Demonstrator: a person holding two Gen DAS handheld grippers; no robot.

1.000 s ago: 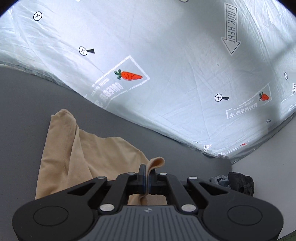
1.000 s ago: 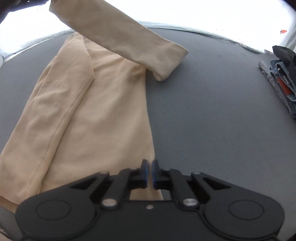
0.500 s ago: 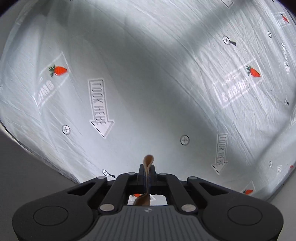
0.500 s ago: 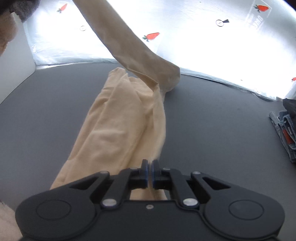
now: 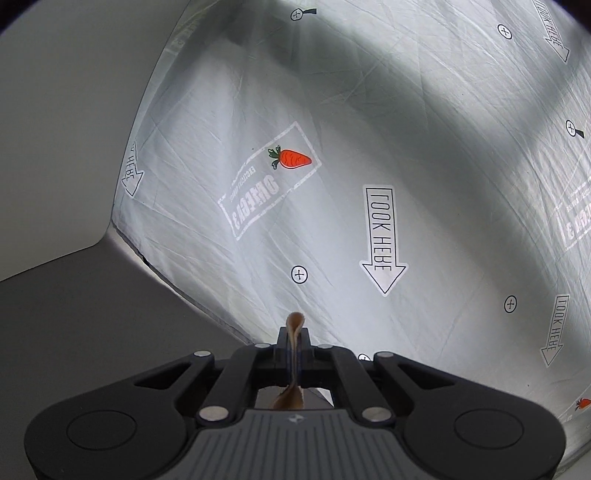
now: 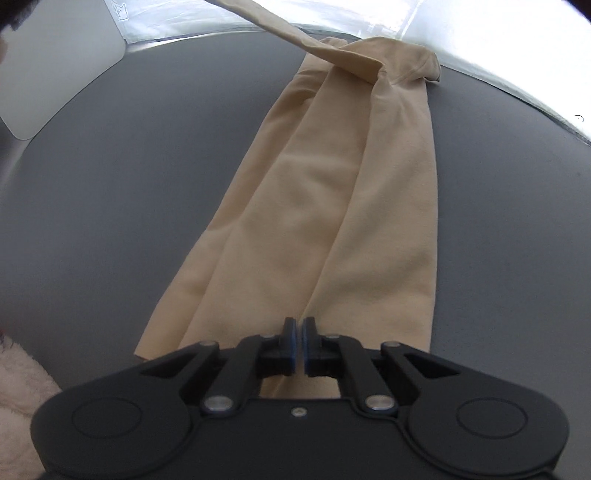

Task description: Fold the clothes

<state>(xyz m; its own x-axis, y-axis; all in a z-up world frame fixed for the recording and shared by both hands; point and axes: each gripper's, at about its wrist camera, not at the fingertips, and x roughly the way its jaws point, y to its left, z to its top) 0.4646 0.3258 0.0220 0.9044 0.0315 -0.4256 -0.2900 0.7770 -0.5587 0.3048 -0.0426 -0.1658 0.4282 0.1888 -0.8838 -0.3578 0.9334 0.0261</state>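
A beige long-sleeved top point(image 6: 332, 192) lies stretched lengthwise on the dark grey table point(image 6: 129, 206) in the right wrist view. Its folds run together at my right gripper point(image 6: 298, 343), which is shut on the near hem. One sleeve point(image 6: 295, 33) rises off the far end of the top toward the upper left and leaves the picture. My left gripper point(image 5: 294, 350) is shut on a thin brown-looking strip of that beige cloth point(image 5: 294, 323), held up in the air facing the backdrop. The rest of the top is hidden in the left wrist view.
A white printed sheet point(image 5: 369, 166) with carrots and arrows hangs behind the table. A pale wall panel point(image 6: 62, 62) stands at the far left corner. A fluffy cream cloth point(image 6: 18, 398) shows at the lower left edge of the right wrist view.
My left gripper has lifted and swung with the sleeve end, from looking at the table to facing the backdrop. The right gripper has pulled the hem, and the top now lies long and narrow.
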